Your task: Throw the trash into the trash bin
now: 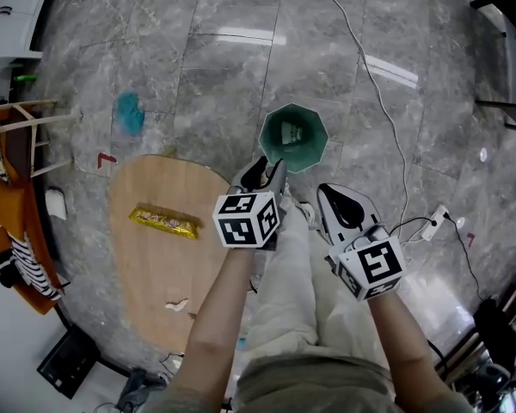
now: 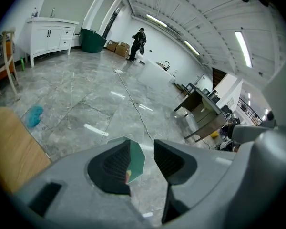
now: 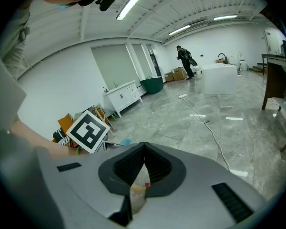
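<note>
Pinching a thin, pale, crinkled scrap of film wrapper (image 3: 139, 184), the right hand-held gripper (image 1: 340, 203) has its jaws pressed together on it. Its forearm is stretched forward and sloped down, just short of the green octagonal plastic trash bin (image 1: 316, 146). The left hand-held gripper (image 1: 267, 173) slopes down at the bin's near rim, jaws spread with nothing between them. A glossy yellow snack wrapper (image 1: 163, 222) lies on the oval wooden worktop (image 1: 155, 269), well apart.
</note>
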{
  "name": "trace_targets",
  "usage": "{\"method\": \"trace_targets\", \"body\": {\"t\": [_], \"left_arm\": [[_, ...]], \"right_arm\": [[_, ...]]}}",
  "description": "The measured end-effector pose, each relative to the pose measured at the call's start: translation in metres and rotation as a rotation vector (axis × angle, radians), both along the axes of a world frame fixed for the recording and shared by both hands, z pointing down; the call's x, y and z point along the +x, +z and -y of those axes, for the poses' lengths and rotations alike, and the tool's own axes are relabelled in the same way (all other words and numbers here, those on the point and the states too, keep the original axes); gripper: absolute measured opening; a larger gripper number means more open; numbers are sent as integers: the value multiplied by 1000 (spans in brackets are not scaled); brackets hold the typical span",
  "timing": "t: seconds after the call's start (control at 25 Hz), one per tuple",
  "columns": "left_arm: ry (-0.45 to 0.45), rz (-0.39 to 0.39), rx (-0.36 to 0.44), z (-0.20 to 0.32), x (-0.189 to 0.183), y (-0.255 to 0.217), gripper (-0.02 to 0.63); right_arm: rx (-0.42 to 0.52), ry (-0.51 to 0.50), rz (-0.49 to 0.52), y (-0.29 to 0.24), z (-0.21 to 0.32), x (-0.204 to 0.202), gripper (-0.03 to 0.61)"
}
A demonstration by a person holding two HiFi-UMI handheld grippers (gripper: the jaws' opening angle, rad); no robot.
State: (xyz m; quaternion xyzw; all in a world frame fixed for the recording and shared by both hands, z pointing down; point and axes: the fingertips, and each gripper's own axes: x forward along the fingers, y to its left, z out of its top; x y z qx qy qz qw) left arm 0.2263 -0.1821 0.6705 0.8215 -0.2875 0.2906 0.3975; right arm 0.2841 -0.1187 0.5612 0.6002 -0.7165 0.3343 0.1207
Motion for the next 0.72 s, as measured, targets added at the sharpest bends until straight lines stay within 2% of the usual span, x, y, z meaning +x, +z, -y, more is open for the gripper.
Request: {"method": "trace_targets", "body": {"t": [0.72], "left_arm": [[-16,-27,45,-7,-2,-31,145]], "right_arm": [[27,-25,-14,-22,-8,-7,9]]}}
